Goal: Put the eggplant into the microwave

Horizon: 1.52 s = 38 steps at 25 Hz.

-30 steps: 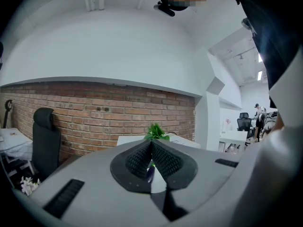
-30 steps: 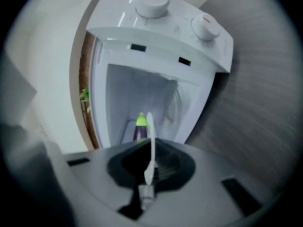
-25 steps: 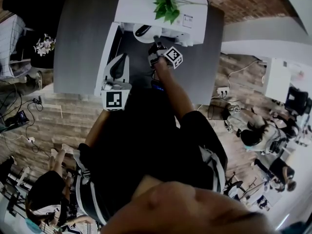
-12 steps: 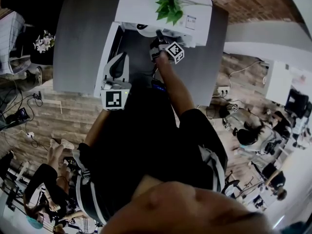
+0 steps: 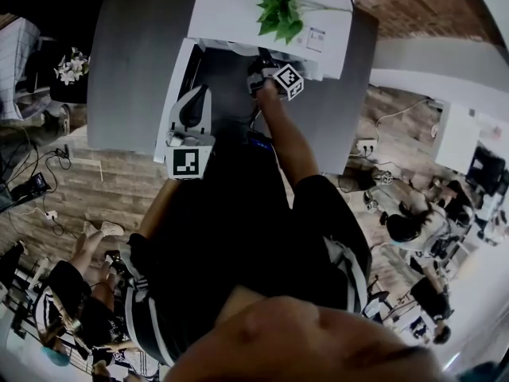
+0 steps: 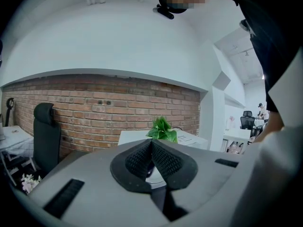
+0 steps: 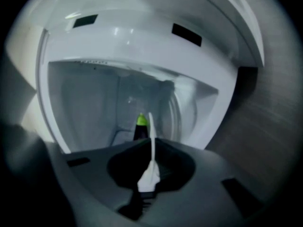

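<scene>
From my seat at the far end, the right gripper [image 7: 151,139] reads as clamped almost fully shut on a thin white edge. I take that edge for the rim of a plate [image 7: 148,174], seen edge-on between the pads. The eggplant [image 7: 140,128], dark with a green cap, sits just past the jaw tips at 12 o'clock, so it rides on the plate and not in the jaws themselves. Gripping the rim makes sense to me: the vegetable is never squeezed, and the plate can go in level. The gripper is aimed straight into the open cavity of the microwave [image 7: 80,103], with the eggplant at or just inside the mouth, and I judge that it is not set down yet. The left gripper [image 6: 151,142] has its pads together with nothing between them. In the head view it hangs at about 8 o'clock from the right one, just beside the swung-out door [image 5: 176,82] (my guess is that it is parked there to stop the door swinging shut, though I can't see contact). The microwave stands on a grey table [image 5: 131,62] at 12 o'clock from the person, with a green plant [image 5: 280,10] on its top. Behind it is a brick wall [image 6: 94,103], underfoot a wood-plank floor [image 5: 103,193], and other people sit at about 4 o'clock.
</scene>
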### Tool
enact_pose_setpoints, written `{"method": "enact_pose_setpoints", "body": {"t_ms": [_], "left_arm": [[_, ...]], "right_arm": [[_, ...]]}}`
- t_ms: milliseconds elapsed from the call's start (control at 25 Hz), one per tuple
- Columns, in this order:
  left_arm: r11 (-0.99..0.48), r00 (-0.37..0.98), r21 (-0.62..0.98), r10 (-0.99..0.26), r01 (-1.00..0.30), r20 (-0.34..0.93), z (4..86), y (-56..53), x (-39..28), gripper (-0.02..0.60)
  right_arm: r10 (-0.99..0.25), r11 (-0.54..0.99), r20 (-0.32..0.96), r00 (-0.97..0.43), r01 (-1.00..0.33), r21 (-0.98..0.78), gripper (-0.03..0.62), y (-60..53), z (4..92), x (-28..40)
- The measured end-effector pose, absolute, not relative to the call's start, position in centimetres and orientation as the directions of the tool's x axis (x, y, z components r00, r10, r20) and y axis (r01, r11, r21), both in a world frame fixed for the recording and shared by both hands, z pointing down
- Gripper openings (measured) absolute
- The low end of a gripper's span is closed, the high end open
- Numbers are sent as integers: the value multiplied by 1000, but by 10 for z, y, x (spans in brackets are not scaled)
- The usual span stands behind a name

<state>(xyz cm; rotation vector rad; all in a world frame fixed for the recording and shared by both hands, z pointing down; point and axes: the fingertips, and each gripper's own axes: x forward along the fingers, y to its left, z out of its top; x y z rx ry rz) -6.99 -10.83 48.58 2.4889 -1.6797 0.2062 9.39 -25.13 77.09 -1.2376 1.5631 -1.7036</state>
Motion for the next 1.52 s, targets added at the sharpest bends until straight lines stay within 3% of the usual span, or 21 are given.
{"method": "enact_pose_setpoints", "body": {"t_ms": [1160, 1520], "left_arm": [[-401, 406, 69, -891, -914, 203, 499, -124, -59, 37], [-400, 405, 69, -894, -914, 191, 499, -125, -60, 37]], "right_arm": [[-847, -195, 299, -440, -267, -944, 40, -276, 781, 98], [-860, -179, 323, -396, -359, -916, 49, -277, 779, 104]]}}
